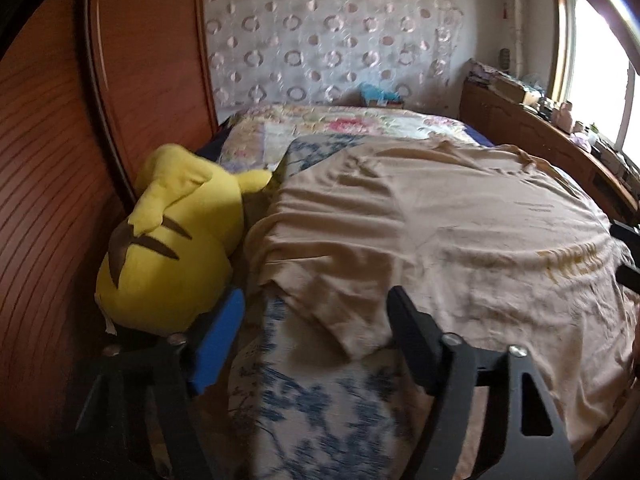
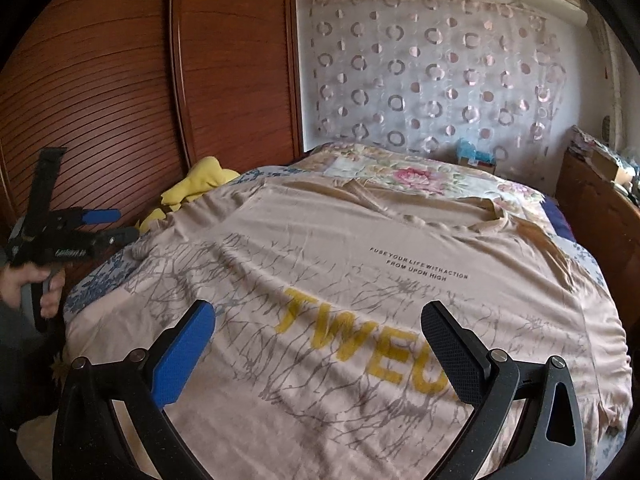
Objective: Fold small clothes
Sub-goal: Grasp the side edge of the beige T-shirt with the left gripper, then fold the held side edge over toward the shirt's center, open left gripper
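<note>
A beige T-shirt [image 2: 360, 264] lies spread flat, print side up, across a bed [image 1: 320, 412] covered with a blue-and-white floral sheet. Its collar points toward the far patterned curtain [image 2: 432, 80], so its long axis runs away from both claws.

The left claw [image 1: 316, 312] is spread, with nothing between its fingers, and hovers just before the shirt's near left sleeve [image 1: 332, 316], which sits between and just ahead of its tips. This is the nearer claw to that sleeve. A yellow plush toy [image 1: 176, 240] lies just left of it, against a wooden wardrobe [image 1: 52, 160].

The right claw [image 2: 320, 320] is also spread and empty, poised over the shirt's lower front near the yellow lettering. The likely next move is pinching the left sleeve.
</note>
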A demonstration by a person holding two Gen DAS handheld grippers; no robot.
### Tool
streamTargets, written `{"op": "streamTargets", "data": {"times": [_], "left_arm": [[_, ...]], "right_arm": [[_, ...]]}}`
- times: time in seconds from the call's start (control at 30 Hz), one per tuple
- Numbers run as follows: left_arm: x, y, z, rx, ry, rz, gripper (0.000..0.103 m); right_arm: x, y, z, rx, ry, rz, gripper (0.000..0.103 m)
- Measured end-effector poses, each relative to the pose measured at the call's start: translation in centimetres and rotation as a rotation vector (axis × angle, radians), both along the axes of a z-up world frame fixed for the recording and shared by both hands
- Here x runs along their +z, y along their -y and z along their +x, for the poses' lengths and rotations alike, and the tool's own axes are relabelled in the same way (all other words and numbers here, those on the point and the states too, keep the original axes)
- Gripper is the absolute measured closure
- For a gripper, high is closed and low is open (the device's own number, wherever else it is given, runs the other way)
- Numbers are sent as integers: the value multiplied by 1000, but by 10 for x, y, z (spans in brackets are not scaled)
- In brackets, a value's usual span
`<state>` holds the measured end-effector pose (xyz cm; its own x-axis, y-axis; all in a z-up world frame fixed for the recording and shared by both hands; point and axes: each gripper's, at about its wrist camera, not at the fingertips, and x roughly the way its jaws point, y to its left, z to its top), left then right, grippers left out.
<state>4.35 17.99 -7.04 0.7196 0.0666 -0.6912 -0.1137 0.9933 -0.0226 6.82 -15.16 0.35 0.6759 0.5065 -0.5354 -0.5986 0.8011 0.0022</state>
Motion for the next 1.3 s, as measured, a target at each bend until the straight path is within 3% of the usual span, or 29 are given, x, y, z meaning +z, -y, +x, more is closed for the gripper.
{"op": "streamTargets", "data": {"times": [0.13, 0.43, 0.5, 0.6, 0.73, 0.9, 1.3], "left_arm": [[-4, -14, 13, 5, -37, -31, 37], [-23, -31, 41, -3, -127, -99, 62], [-23, -31, 39, -17, -113, -122, 77], [-20, -27, 38, -16, -99, -70, 97], [-13, -22, 38, -32, -77, -38, 99], [15, -12, 37, -61, 14, -53, 100], [69, 77, 59, -278, 96, -59, 100]], "right_arm": [[-2, -4, 0, 8, -8, -5, 1], [-5, -26, 13, 54, -33, -31, 1], [-5, -30, 16, 67, -40, -40, 1], [-5, -34, 16, 82, -39, -47, 1], [-8, -33, 13, 96, -45, -40, 1], [-8, -21, 10, 77, -46, -28, 1], [-1, 12, 7, -13, -25, 37, 1]]}}
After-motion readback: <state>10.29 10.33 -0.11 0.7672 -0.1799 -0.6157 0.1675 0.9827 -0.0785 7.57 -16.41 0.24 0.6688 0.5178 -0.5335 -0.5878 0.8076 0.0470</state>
